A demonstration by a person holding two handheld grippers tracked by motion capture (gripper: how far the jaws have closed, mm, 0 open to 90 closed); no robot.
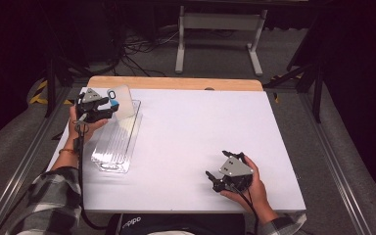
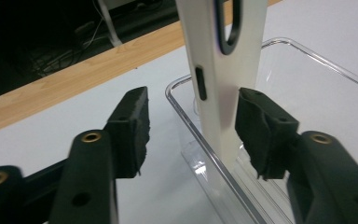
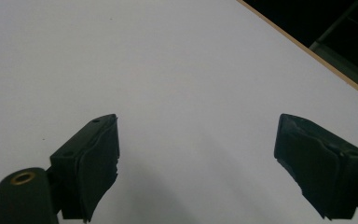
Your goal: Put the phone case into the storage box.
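Left gripper (image 1: 108,108) hovers at the far end of the clear tray (image 1: 106,166) in my high view, the white phone (image 1: 119,102) upright just ahead; the right gripper (image 1: 223,172) waits well apart. From my left gripper view, jaws stand apart around the phone (image 2: 219,70), which rises inside the tray (image 2: 179,100), touching one pad, clear of the other. Right gripper view: jaws wide over the bare table (image 3: 168,70).
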